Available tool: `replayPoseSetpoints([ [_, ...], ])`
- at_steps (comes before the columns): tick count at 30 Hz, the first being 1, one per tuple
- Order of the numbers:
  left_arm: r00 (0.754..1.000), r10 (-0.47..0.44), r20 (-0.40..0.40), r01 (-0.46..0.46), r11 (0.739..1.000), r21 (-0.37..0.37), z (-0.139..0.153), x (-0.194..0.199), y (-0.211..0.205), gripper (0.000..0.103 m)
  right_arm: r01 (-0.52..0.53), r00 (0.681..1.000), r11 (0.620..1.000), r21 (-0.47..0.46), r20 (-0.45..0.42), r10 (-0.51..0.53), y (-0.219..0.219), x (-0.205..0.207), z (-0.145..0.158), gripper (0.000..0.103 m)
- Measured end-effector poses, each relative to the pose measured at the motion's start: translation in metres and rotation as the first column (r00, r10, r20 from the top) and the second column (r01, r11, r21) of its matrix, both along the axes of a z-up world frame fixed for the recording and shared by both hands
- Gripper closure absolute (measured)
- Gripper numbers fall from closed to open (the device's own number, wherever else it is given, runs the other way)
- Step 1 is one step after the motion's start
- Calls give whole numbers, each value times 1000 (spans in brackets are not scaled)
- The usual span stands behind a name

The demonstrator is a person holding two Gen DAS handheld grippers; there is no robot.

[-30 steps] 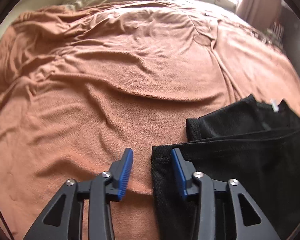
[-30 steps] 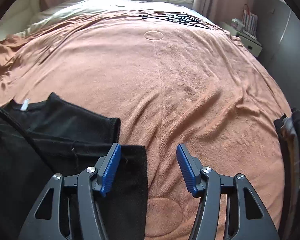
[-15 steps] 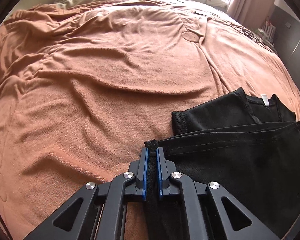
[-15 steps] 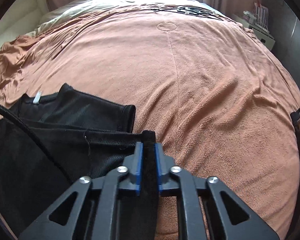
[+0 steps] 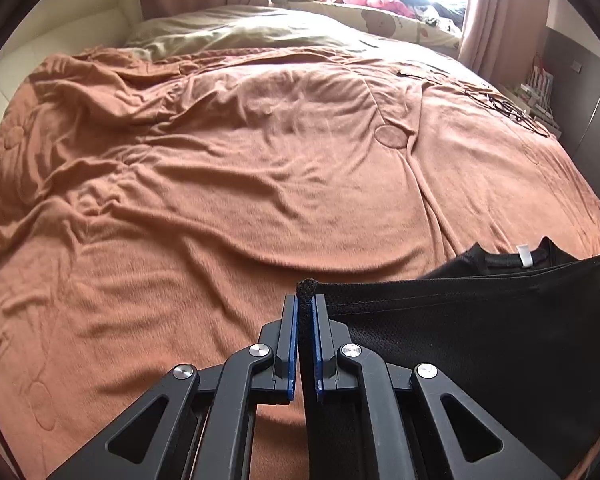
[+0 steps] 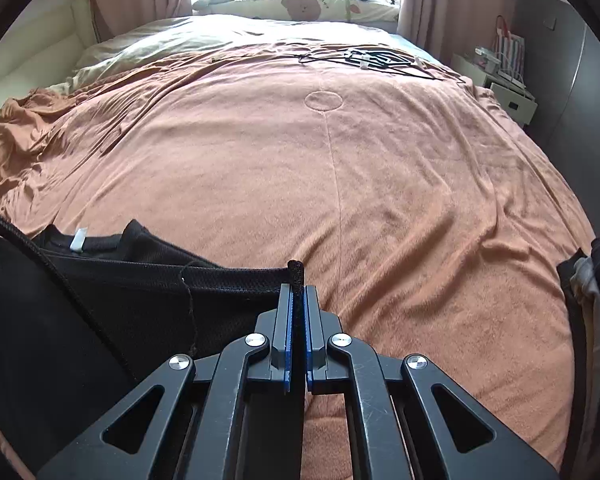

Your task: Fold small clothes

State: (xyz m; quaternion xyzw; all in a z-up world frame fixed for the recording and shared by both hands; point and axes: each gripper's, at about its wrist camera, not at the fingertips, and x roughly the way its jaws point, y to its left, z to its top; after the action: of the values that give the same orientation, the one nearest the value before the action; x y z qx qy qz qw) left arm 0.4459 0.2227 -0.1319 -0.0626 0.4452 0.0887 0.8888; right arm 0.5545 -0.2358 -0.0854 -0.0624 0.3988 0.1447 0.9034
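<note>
Now, on the bed's rust-orange blanket [image 5: 220,208] lies the black mesh T-shirt [image 5: 480,344], its near hem raised. I should carry both corners level and taut toward the collar. My left claw [image 5: 306,312] and right claw [image 6: 296,300], angled downward, each pinch a hem corner.

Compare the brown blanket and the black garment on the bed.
The brown blanket lies spread over the bed, untouched; the black garment has corners lifted and pinched by the left hand-held gripper and right hand-held gripper. The blanket looks fuzzy; the garment is mesh-like. Both are soft fabric.
</note>
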Motion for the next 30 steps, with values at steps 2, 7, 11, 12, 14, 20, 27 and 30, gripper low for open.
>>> replayPoseSetpoints([
  [2,1000,2,6,-3,1000,6,2,4,1,96,1,1000,1000,-5,6,-1,3,3,0,102],
  [7,1000,13,14,-14,1000,27,2,19,5,96,11,1000,1000,-16,13,-11,10,17,0,102],
  [11,999,42,0,-42,998,37,-3,30,10,96,11,1000,1000,-22,17,-11,16,28,-1,102],
  [12,999,48,0,-48,998,37,-3,32,11,96,13,1000,999,-29,23,-12,18,31,-1,102],
  [14,999,42,7,-43,997,58,-4,36,10,95,13,999,998,-56,35,-11,24,34,-2,101],
  [20,996,68,-58,-67,998,14,-15,34,16,90,-1,1000,1000,-24,-9,1,30,39,-4,36],
  [27,994,51,-93,-56,997,-47,-24,7,12,86,-47,998,999,17,-50,47,16,23,-4,34],
  [30,994,51,-99,-57,996,-63,-25,-7,7,85,-77,995,997,9,-61,78,11,12,0,34],
])
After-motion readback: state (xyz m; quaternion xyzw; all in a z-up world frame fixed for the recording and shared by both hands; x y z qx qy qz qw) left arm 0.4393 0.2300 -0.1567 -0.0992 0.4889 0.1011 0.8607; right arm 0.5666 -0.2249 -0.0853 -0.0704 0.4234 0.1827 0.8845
